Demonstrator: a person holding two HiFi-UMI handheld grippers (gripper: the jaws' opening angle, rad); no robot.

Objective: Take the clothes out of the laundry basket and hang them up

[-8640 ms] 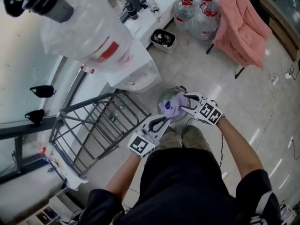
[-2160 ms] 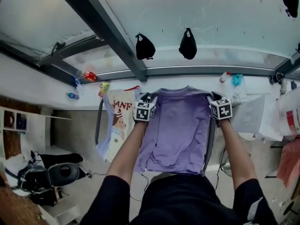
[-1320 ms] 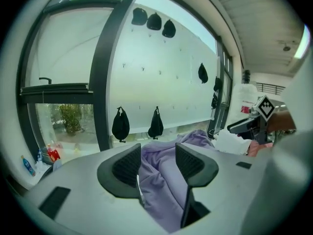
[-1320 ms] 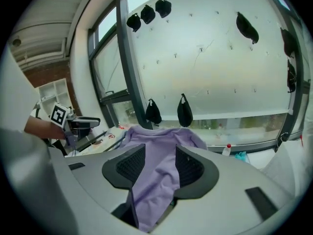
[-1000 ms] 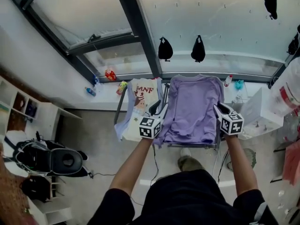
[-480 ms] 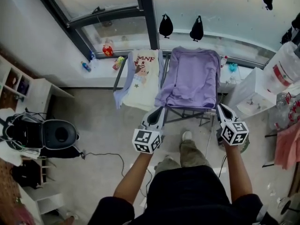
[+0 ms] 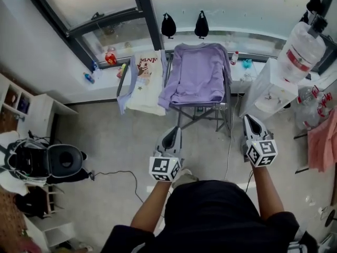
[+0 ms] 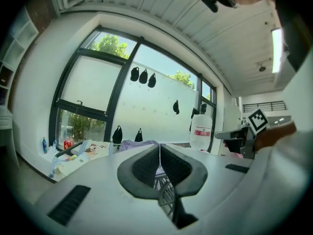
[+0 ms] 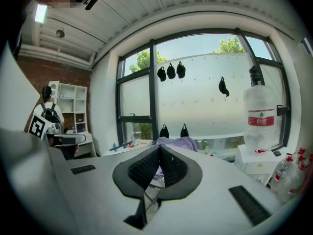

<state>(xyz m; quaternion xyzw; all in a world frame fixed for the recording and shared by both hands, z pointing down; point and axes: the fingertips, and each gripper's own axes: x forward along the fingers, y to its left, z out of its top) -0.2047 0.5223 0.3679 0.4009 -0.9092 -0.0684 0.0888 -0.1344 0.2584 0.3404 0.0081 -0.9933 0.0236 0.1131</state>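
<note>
A purple shirt point(image 7: 197, 80) lies draped over the metal drying rack point(image 7: 202, 114) by the window. A white printed shirt point(image 7: 143, 83) hangs beside it on the left. My left gripper point(image 7: 174, 132) is shut and empty, held back from the rack over the floor. My right gripper point(image 7: 250, 120) is also shut with nothing in it, off the rack's right front corner. In the left gripper view the shut jaws point at the purple shirt point(image 8: 139, 143). The right gripper view shows the purple shirt point(image 9: 177, 143) beyond its shut jaws. No laundry basket is in view.
A white water dispenser point(image 7: 266, 91) with a large bottle point(image 7: 300, 49) stands right of the rack. Pink cloth point(image 7: 321, 141) hangs at the far right. A black bag and stool point(image 7: 50, 162) sit at the left. A cable point(image 7: 124, 175) runs across the floor.
Both grippers have drawn back from the rack, away from the purple shirt's lower edge, and their jaws have shut. The shirt stays draped on the rack.
</note>
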